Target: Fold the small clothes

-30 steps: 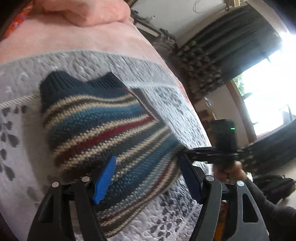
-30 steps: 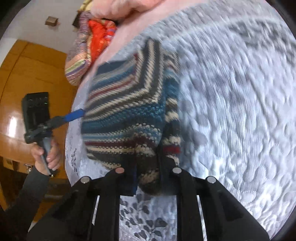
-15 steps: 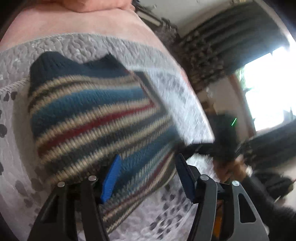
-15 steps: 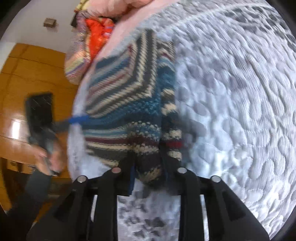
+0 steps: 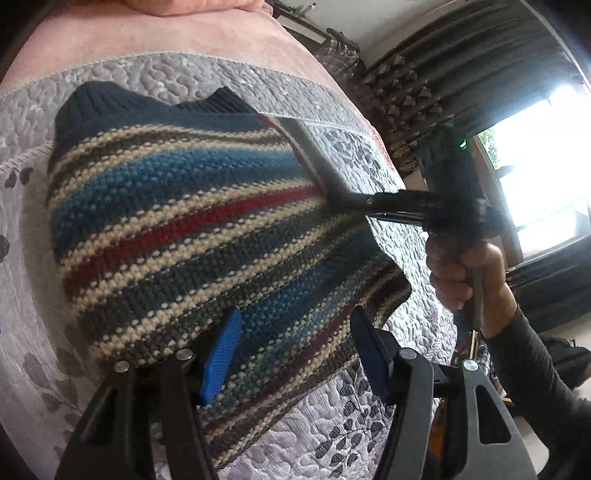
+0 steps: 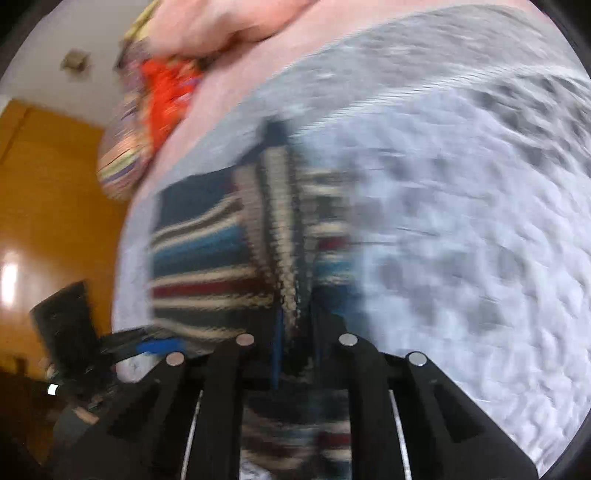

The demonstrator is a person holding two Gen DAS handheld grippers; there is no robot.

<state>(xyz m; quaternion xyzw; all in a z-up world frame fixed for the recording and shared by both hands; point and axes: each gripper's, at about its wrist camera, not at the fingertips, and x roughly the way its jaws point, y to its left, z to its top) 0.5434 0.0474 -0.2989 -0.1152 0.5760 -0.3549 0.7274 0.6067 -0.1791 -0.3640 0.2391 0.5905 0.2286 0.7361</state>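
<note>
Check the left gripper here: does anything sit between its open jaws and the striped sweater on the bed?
Nothing visible does. The left gripper is open right over the near part of the striped sweater, with only knit between its blue pads. The right gripper is already shut on the sweater's far edge.

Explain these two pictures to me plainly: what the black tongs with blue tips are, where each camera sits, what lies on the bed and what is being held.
No robot here: a person holds a pair of hand tongs in each hand, and each pair carries a wide-angle camera looking along its fingers. The sharper picture comes from the left tongs, which are open over a striped knitted sweater lying on a grey quilted bedspread. In it you also see the person's hand gripping the right tongs, which reach in at the sweater's edge. The blurred picture comes from the right tongs; they appear shut on a fold of the sweater, with the left tongs at lower left. Pink bedding lies beyond.
</note>
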